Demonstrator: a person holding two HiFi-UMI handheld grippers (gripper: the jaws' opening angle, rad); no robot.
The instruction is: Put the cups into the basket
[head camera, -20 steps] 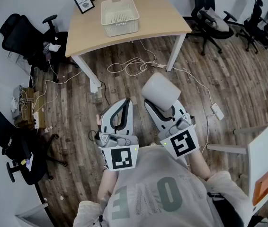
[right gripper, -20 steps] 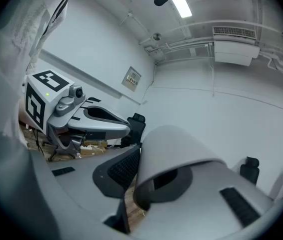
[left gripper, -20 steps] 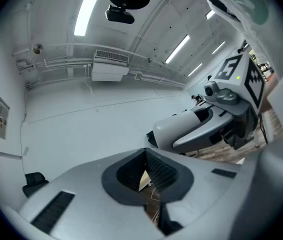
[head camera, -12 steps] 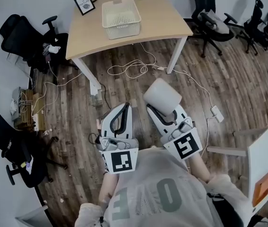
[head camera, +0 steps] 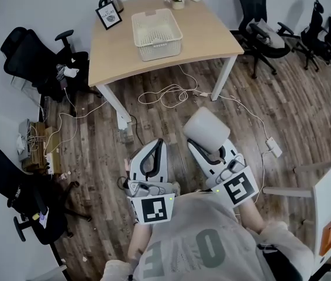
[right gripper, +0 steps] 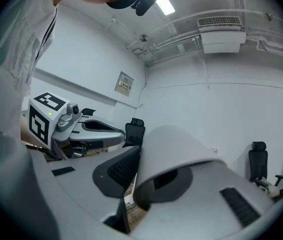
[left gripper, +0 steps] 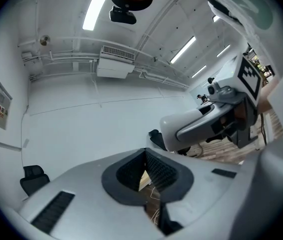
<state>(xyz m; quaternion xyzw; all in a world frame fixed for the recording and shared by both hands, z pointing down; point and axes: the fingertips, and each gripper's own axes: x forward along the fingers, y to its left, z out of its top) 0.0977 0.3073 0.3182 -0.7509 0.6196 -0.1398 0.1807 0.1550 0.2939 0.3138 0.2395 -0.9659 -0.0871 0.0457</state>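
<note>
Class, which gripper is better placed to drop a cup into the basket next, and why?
Right. The right gripper holds a cup between its jaws; the left gripper is shut on nothing. The basket sits on the table ahead of both.

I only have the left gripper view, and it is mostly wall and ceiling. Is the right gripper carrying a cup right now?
Observer: Yes. The right gripper is shut on a pale cup, which sits between its pads.
Operator: Where is the basket?
Observer: The head view shows the basket on the wooden table ahead. It looks empty.
Operator: Is anything on the floor on the way?
Observer: Loose cables lie on the floor just in front of the table.
</note>
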